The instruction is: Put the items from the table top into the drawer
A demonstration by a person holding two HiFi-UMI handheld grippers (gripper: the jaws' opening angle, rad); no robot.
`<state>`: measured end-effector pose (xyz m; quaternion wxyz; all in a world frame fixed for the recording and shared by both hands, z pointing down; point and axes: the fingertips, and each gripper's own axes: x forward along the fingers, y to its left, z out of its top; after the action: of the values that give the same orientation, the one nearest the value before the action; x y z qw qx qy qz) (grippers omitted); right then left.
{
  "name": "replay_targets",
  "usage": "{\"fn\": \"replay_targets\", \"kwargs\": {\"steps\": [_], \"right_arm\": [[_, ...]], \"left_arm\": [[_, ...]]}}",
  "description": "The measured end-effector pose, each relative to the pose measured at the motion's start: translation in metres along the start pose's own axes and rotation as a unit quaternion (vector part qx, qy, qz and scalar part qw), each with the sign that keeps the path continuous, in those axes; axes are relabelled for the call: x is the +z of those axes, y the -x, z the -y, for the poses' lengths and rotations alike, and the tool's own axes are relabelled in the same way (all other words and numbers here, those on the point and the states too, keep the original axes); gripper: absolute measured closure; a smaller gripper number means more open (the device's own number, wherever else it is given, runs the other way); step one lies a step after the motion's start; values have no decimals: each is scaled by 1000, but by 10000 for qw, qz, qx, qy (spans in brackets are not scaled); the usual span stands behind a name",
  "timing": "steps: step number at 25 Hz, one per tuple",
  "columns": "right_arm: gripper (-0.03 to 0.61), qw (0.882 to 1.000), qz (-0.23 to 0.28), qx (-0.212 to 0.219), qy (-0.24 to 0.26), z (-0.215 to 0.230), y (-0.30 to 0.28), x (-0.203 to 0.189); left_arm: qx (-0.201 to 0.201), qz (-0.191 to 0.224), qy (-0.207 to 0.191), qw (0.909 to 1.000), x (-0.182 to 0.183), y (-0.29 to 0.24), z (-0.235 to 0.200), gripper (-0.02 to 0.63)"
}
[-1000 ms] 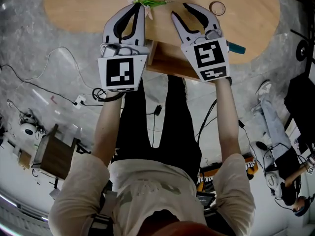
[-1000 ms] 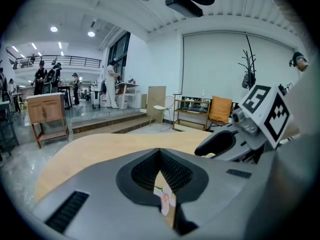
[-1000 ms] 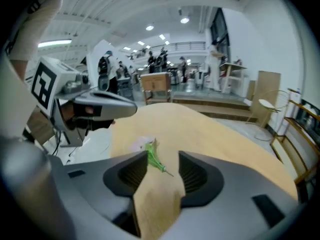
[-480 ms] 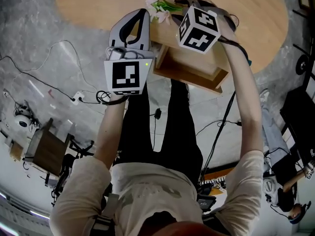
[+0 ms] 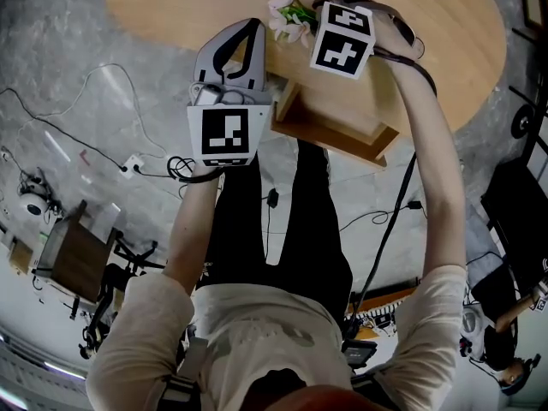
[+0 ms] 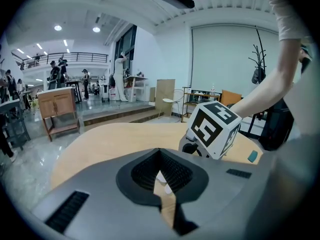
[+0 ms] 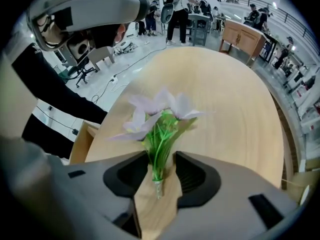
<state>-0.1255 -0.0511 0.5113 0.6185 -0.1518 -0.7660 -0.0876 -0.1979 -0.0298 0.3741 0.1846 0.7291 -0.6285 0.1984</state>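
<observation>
An artificial flower (image 7: 159,121) with pale lilac petals and green stems lies on the round wooden table (image 5: 171,7), near its front edge. My right gripper (image 7: 161,166) points steeply down over it. Its jaws are closing with the stem between them, and a small gap still shows beside the pads. In the head view its marker cube (image 5: 342,41) covers the fingertips, with the flower (image 5: 287,14) just to its left. My left gripper (image 5: 254,26) hovers shut and holds nothing at the table edge, left of the open wooden drawer (image 5: 342,135).
A small teal item (image 6: 252,156) lies on the table beyond the right arm. The drawer's side (image 7: 80,144) juts out toward my legs. Cables and a white power strip (image 5: 133,168) lie on the grey floor. People and furniture stand far off in the hall.
My right gripper has swung from level over the drawer to pointing down at the flower, now straddling its stem. The left gripper has barely shifted.
</observation>
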Motion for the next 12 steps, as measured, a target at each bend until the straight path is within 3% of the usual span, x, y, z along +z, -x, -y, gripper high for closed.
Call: {"fn": "replay_targets", "kwargs": {"steps": [6, 12], "right_arm": [[414, 9997, -215, 65, 134, -3, -1, 0], [504, 9997, -245, -12, 84, 0, 3, -1]], "left_arm": [[26, -4, 50, 10000, -1, 3, 0, 607], [-5, -77, 9, 10000, -4, 7, 6, 607]]}}
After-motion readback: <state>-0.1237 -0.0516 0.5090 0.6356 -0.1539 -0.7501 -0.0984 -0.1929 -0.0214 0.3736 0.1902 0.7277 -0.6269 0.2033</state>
